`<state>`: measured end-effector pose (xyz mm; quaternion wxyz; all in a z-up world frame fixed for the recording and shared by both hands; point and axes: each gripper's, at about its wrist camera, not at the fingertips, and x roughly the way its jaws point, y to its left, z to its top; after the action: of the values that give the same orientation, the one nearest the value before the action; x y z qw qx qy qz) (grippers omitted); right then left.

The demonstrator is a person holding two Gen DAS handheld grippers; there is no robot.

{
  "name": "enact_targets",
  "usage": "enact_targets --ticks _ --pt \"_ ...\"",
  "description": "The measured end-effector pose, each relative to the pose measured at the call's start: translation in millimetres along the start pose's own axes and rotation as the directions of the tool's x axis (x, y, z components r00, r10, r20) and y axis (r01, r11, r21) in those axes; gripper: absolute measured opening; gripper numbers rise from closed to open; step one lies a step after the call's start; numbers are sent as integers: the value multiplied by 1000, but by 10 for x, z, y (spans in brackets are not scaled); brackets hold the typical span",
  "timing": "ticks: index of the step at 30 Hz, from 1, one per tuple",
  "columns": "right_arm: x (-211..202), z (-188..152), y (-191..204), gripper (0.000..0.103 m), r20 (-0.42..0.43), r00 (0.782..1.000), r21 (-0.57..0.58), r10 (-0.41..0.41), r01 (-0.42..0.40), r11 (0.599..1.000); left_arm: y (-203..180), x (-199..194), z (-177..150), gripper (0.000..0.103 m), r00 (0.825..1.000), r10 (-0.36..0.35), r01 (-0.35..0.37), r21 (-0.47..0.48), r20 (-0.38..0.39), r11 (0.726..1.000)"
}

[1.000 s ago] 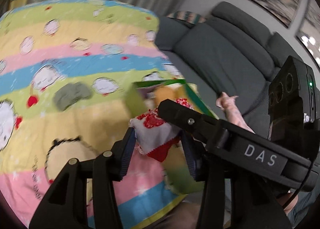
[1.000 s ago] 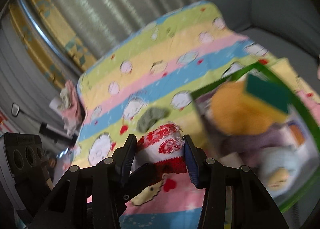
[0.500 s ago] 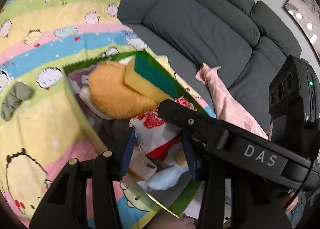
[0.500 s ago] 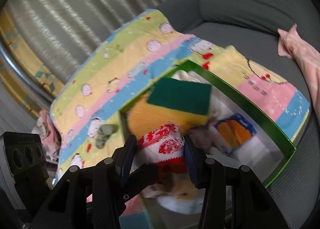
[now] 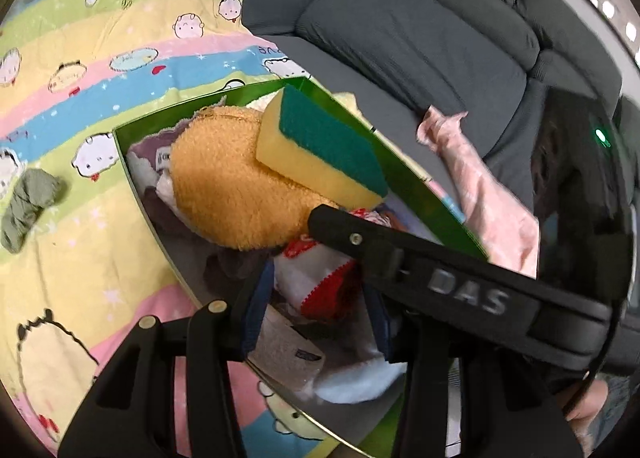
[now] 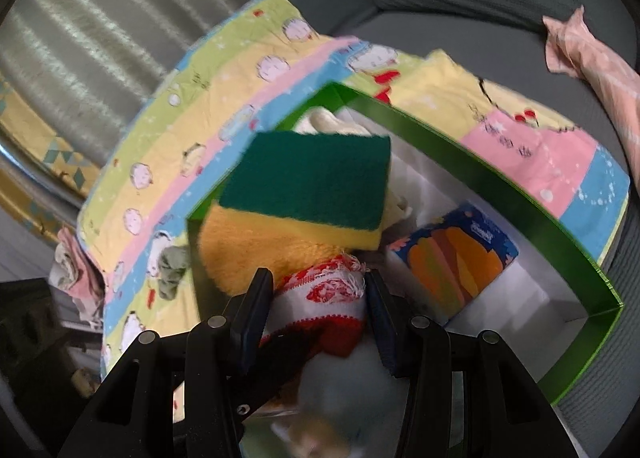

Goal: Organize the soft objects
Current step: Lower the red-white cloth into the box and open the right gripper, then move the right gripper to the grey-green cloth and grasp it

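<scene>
A white cloth with red embroidery [image 5: 316,282] hangs bunched over the open green box [image 5: 352,114]. My left gripper [image 5: 316,310] is shut on it and its jaws are closing further. My right gripper [image 6: 318,314] grips the same cloth [image 6: 324,294] from the other side; its black body crosses the left wrist view. Just beyond the cloth, inside the box [image 6: 460,146], a yellow sponge with a green top [image 5: 320,150] rests on an orange plush pouch [image 5: 224,194]. A tissue pack [image 6: 456,258] lies by the right wall.
The box sits on a striped cartoon blanket [image 5: 80,58] spread over a grey sofa [image 5: 400,38]. A grey-green sock [image 5: 28,198] lies on the blanket left of the box. A pink cloth [image 5: 480,186] lies on the sofa seat to the right. A pale blue plush [image 5: 360,378] fills the box's near end.
Both grippers carried the red-and-white cloth from above the blanket over to the green box and sank toward its contents. The box's contents now fill both views.
</scene>
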<state>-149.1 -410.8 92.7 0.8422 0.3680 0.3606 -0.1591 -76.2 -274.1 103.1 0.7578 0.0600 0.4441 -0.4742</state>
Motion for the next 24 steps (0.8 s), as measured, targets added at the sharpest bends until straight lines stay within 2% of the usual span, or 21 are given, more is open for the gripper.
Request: enact_targets --ticks 3,10,11,13,14,16,18,20,24 --pt "11 -14 -22 49 12 1000 -4 -3 3 1000 -38 -22 -34 44 1000 5 -5 32 2 999" --pt "-161 -1 56 49 60 998 -11 3 -2 1000 53 -245 -38 48 999 -37 38 -26 34 999" --pt "-205 1 79 52 68 998 -12 -3 4 1000 70 -318 -32 51 998 -24 26 -29 54 999" --pt "-295 10 137 67 91 996 -20 -6 8 1000 134 -463 -28 58 996 -1 5 -41 90 999" --pt "-356 10 183 71 111 994 -28 1 3 1000 162 -507 -25 61 995 10 -5 -48 100 999" --pt "-443 9 277 82 137 990 -47 16 -10 999 262 -636 -36 62 991 57 -49 -66 121 997" --pt "-512 13 401 85 155 987 -76 35 -24 997 353 -732 -56 66 986 95 -83 -87 139 993" --pt "-563 -1 550 85 167 984 -106 55 -38 994 499 -849 -97 76 981 121 -101 -132 154 986" --pt "-566 -39 831 93 174 980 -152 99 -73 986 762 -1048 -222 78 972 162 -126 -205 169 971"
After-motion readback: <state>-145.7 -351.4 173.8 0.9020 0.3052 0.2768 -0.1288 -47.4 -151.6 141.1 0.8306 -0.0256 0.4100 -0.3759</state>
